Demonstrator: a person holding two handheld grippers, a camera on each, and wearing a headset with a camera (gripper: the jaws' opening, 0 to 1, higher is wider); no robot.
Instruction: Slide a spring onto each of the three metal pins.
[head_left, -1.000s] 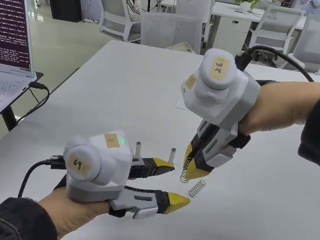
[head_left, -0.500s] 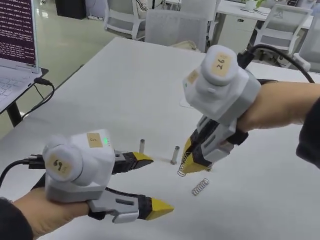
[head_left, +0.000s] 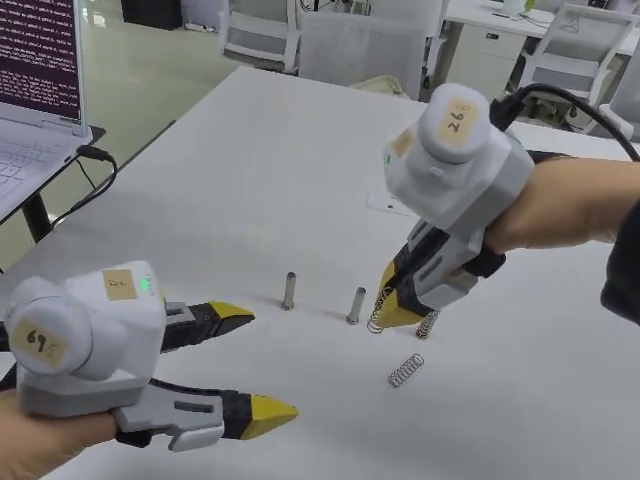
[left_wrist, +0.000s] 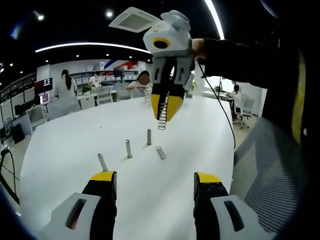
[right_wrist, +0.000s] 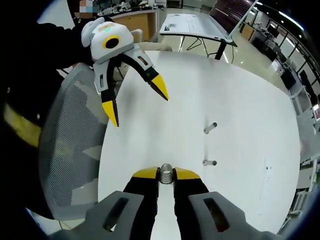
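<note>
right claw | spring | thin silver coil, one end pinched

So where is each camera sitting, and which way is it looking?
Head view: on the person's head, facing forward and down at the table, left gripper and right gripper; the left hand and right hand show.
Left gripper view: on the left gripper, facing along its open jaws at the right gripper; the right sleeve shows.
Right gripper view: on the right gripper, facing along jaws shut on a spring, at the left gripper; the left sleeve shows.
Shared: the gripper views face each other, with two bare pins between.
</note>
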